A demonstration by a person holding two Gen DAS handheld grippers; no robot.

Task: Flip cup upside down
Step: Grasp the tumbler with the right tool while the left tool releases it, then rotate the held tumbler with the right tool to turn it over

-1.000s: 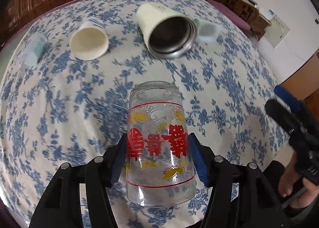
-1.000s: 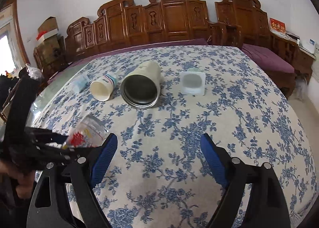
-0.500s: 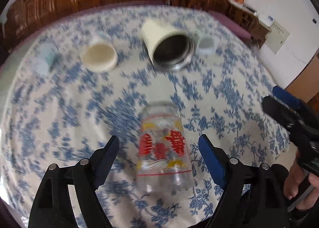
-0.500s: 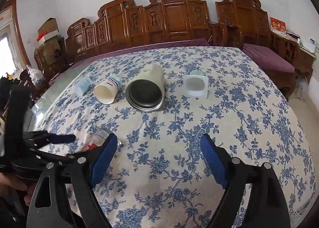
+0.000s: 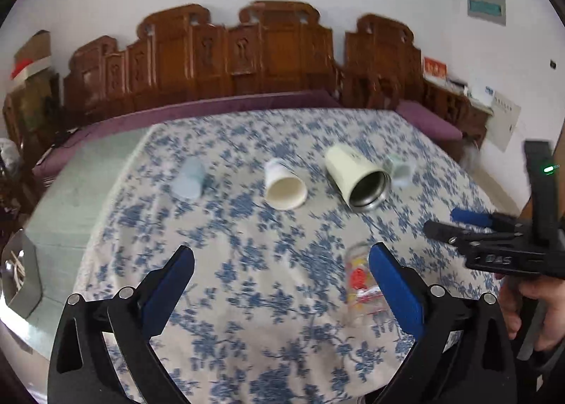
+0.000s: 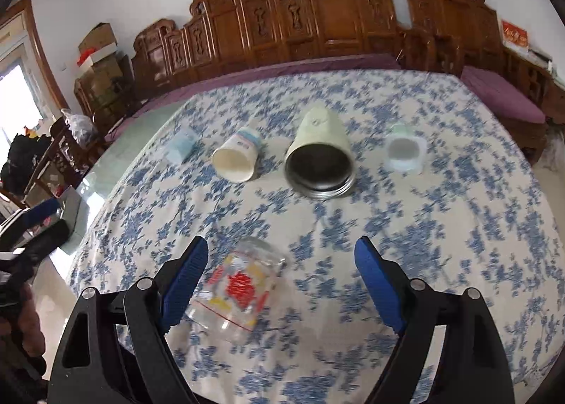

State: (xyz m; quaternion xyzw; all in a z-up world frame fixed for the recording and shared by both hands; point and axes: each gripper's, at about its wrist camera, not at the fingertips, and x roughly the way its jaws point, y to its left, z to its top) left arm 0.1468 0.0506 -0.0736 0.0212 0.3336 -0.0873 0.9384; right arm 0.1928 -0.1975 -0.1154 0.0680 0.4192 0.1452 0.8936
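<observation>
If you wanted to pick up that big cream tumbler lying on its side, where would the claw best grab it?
Probably across the middle of the cream tumbler's body, coming down from above with the fingers on either side. It lies on the flowered tablecloth with its dark open mouth facing the camera, so its round sides are free, while the steel rim looks harder to pinch.

Table with a blue flowery cloth (image 6: 441,227); on it a glass (image 6: 240,291), paper cup (image 6: 235,158), steel-lined mug (image 6: 319,164) lying down, two small plastic cups (image 6: 404,153).
</observation>
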